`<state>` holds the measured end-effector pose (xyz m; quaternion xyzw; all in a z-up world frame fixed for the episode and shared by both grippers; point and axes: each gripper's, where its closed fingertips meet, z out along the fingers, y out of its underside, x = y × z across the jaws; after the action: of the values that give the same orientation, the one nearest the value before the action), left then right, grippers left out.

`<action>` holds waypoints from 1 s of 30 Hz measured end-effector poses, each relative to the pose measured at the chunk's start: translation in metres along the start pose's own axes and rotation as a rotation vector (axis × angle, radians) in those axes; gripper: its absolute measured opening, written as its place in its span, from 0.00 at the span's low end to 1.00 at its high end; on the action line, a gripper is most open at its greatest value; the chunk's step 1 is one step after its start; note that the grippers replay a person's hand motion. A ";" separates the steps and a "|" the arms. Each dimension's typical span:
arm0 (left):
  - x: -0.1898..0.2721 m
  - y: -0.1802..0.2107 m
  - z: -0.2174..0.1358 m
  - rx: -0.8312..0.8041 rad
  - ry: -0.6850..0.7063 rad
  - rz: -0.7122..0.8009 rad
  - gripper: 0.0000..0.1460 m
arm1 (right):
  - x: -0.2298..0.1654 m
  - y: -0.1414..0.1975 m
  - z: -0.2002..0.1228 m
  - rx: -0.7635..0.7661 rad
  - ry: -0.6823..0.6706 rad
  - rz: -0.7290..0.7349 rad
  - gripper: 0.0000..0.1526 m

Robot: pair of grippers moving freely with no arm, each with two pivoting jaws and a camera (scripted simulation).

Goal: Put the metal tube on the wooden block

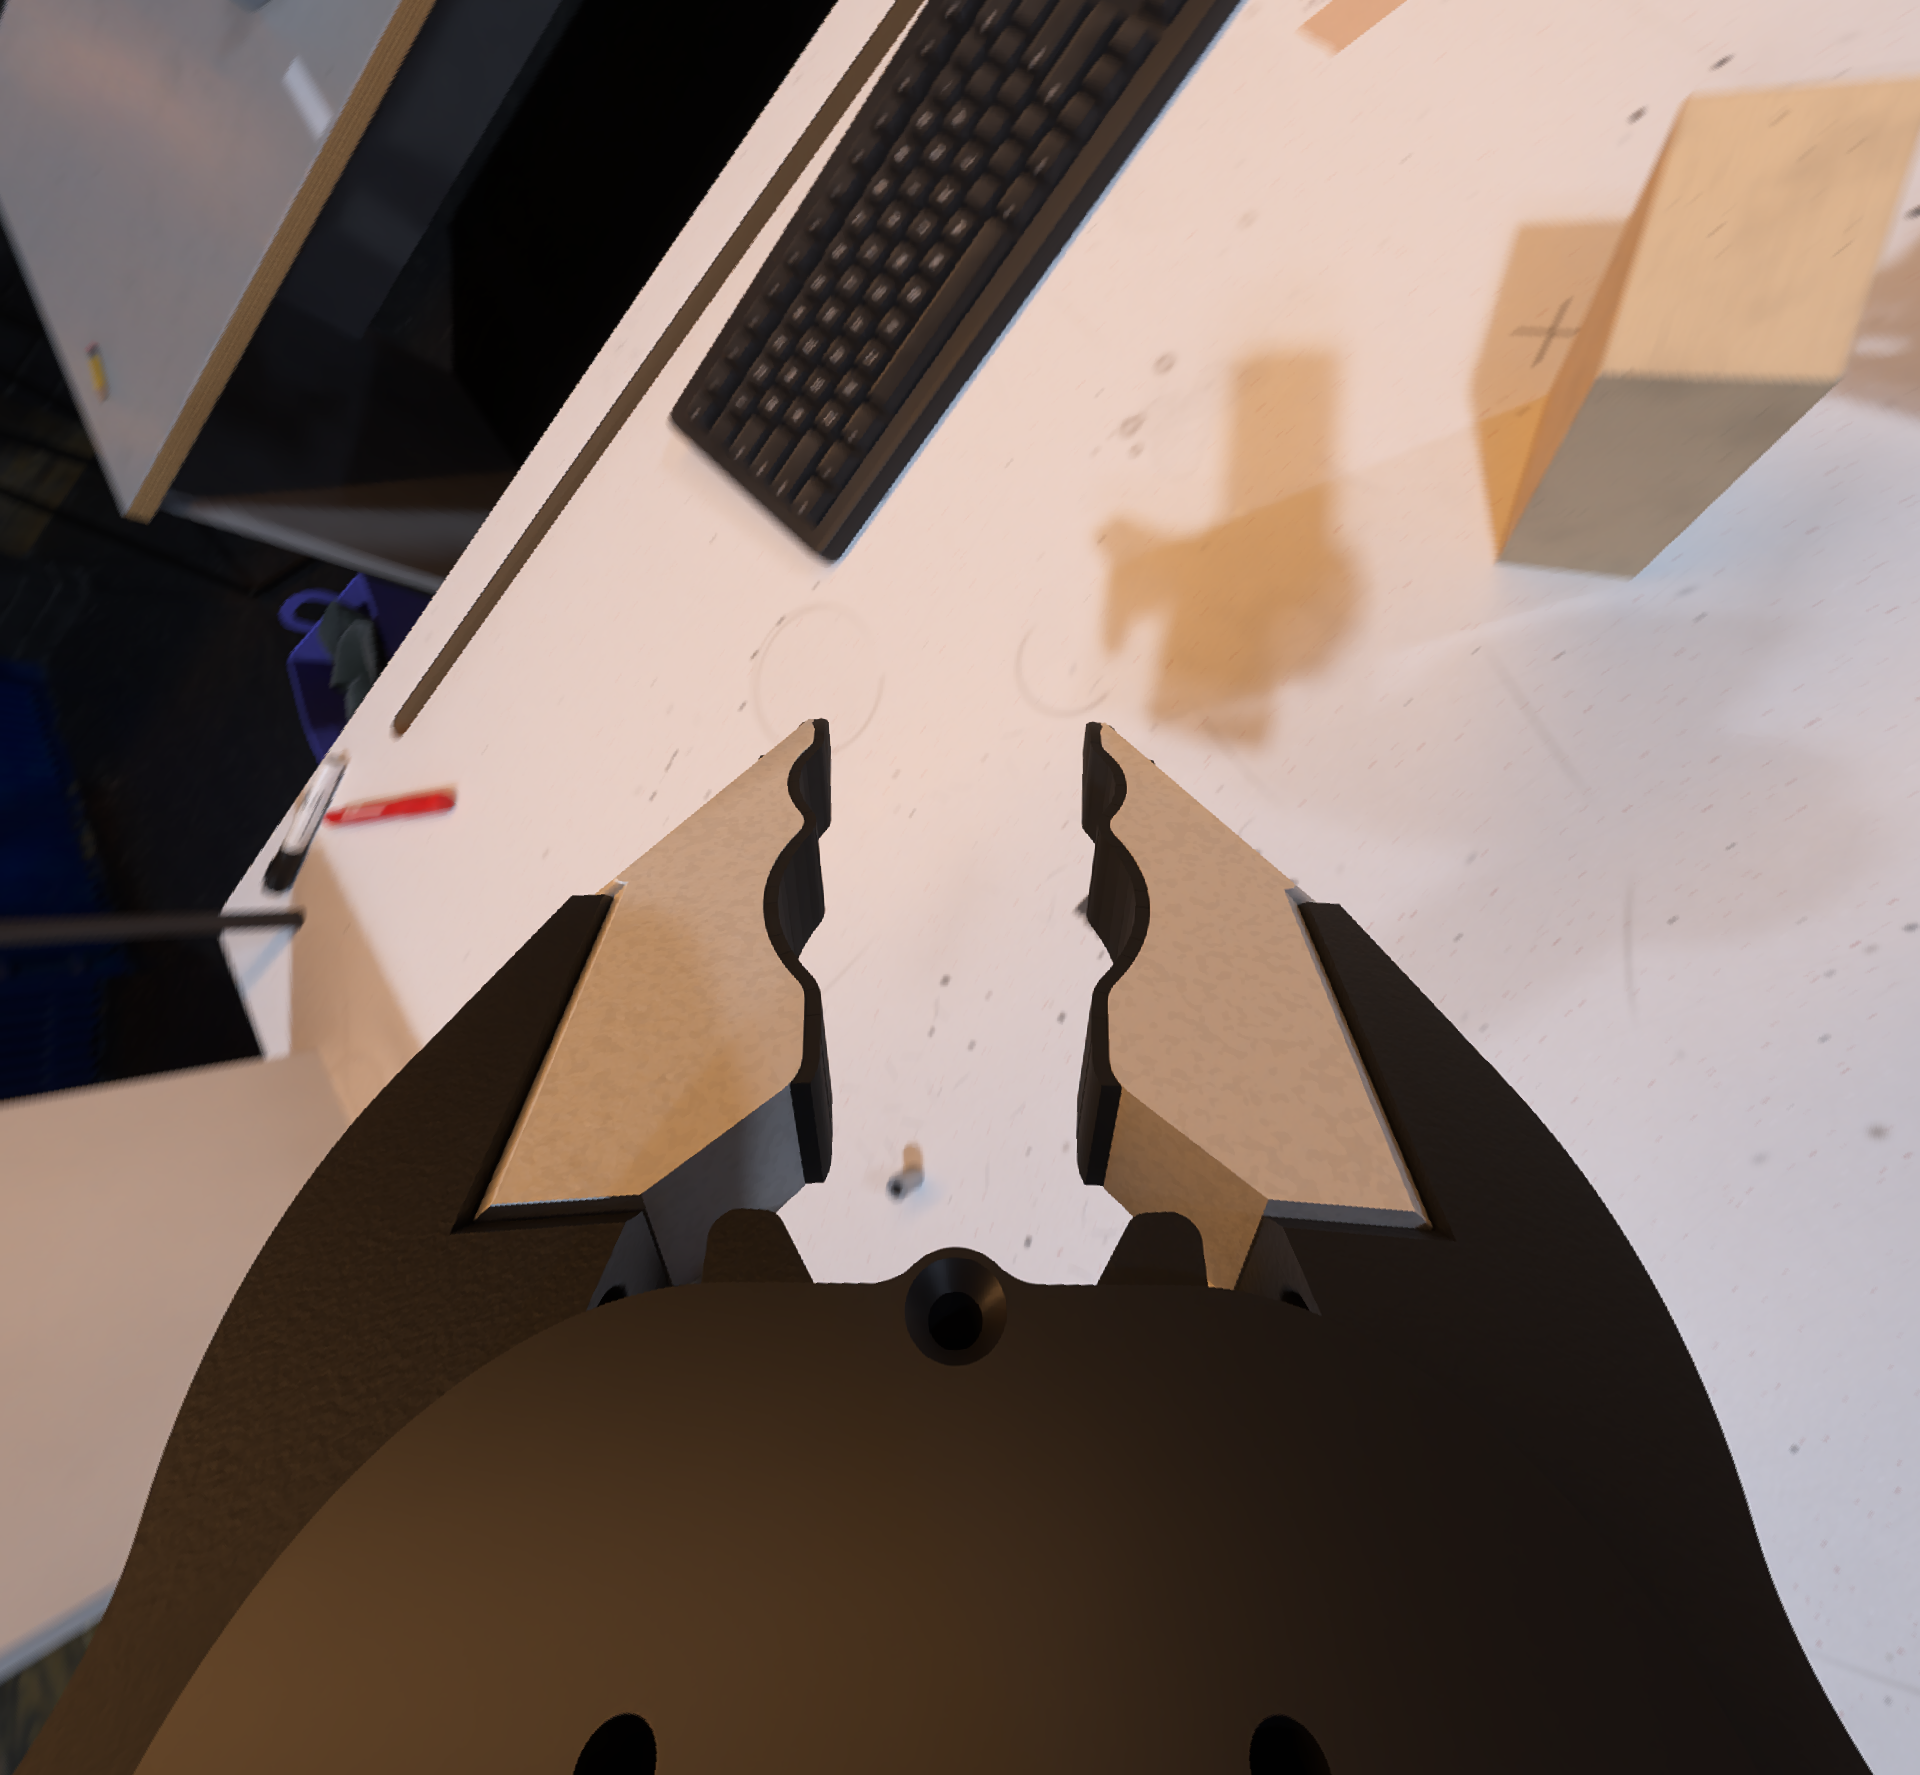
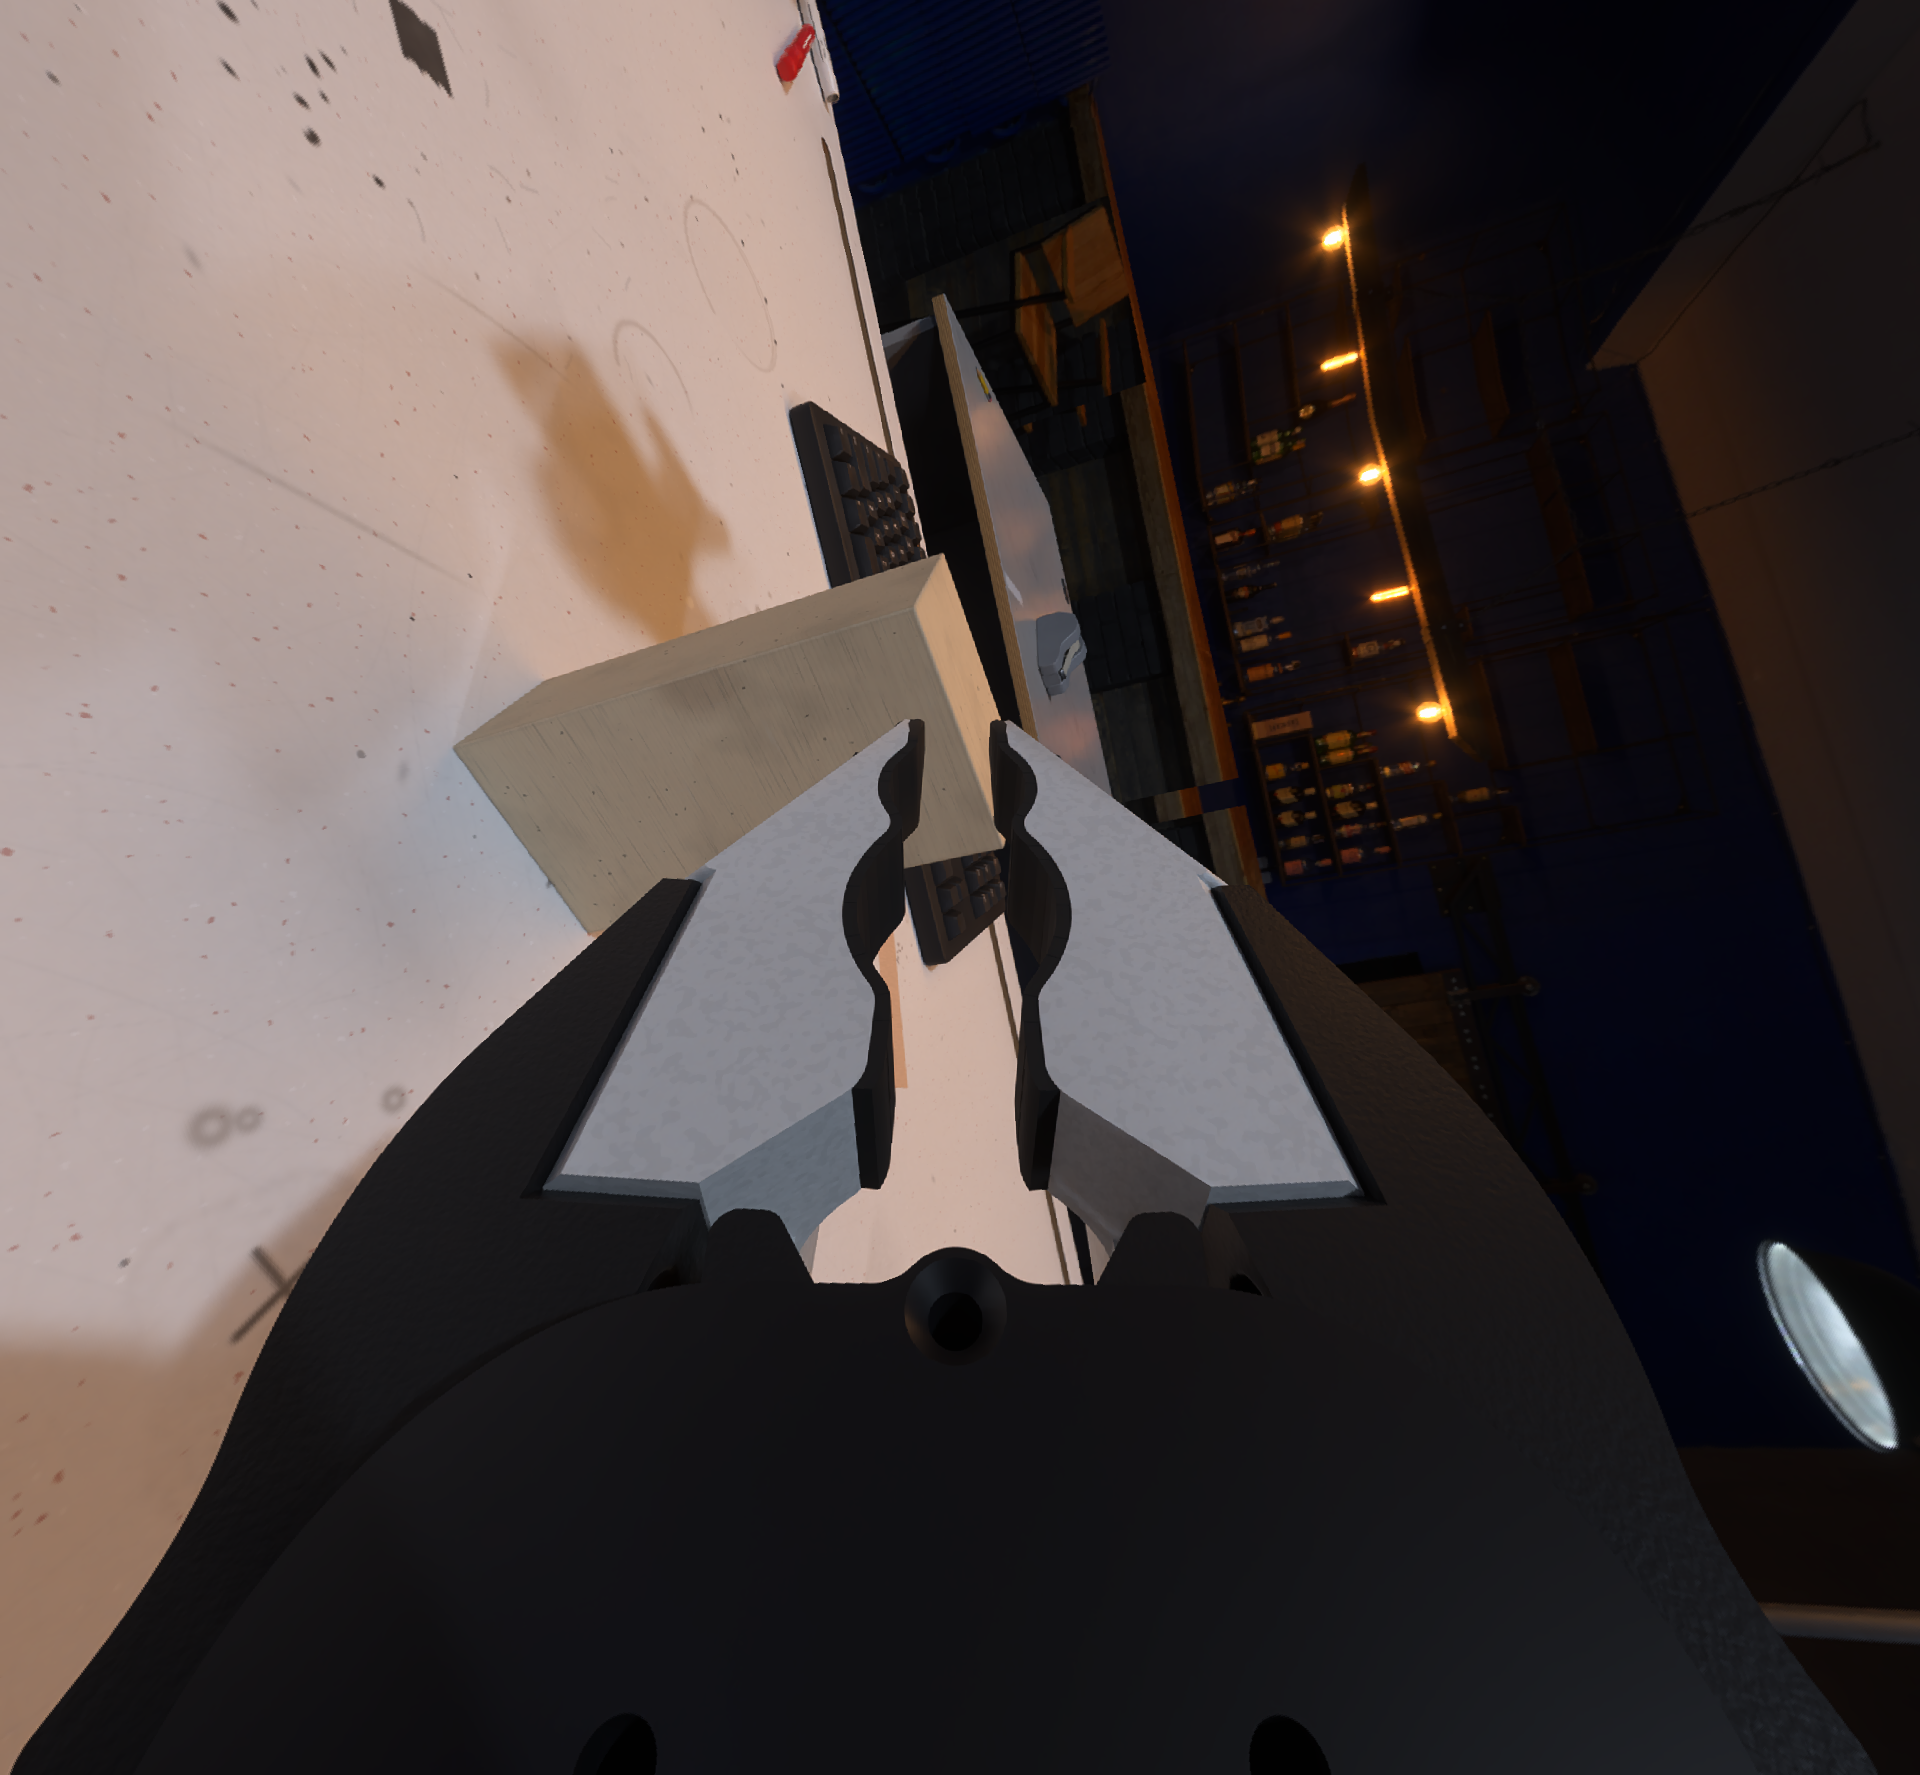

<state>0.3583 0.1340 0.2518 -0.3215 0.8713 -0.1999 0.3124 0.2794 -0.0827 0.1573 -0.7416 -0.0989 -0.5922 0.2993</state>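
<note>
Left hand-held gripper (image 1: 956,738) hangs above the pale, speckled desk (image 1: 1455,998), fingers spread well apart with nothing between them. Metal tube (image 1: 906,1170), small and short, lies on the desk low in the gap between the left fingers, near their base, touching neither. Wooden block (image 1: 1704,323) sits on the desk ahead and far to the right of the left hand-held gripper, well apart from the tube. Black keyboard (image 1: 977,198) lies ahead and slightly left, along the desk's far edge. Red marker (image 1: 390,806) rests left of the left fingertips near the desk edge, a black-and-white pen (image 1: 307,816) just beside it. Right hand-held gripper (image 2: 954,738) is tilted steeply; its fingers stand close, a narrow gap showing, gripping nothing. In its view the wooden block (image 2: 727,738) lies just ahead and left of the fingertips, partly behind the left finger, with the keyboard (image 2: 868,499) beyond it. No tube seen from this side.
</note>
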 end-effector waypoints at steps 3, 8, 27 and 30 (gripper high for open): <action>-0.025 0.042 -0.017 -0.061 -0.074 -0.045 0.33 | 0.003 -0.002 -0.008 0.003 -0.013 0.031 0.08; -0.044 0.155 0.002 -0.235 -0.080 -0.268 0.31 | -0.001 -0.007 -0.015 -0.003 -0.075 0.082 0.07; -0.032 0.319 0.101 -0.514 -0.035 -0.697 0.20 | -0.031 -0.032 -0.033 0.020 -0.236 0.179 0.06; -0.028 0.322 0.104 -0.542 -0.012 -0.695 0.12 | -0.031 -0.030 -0.033 0.020 -0.236 0.190 0.06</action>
<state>0.3053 0.3673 0.0113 -0.6670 0.7304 -0.0555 0.1359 0.2284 -0.0707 0.1424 -0.8090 -0.0688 -0.4690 0.3476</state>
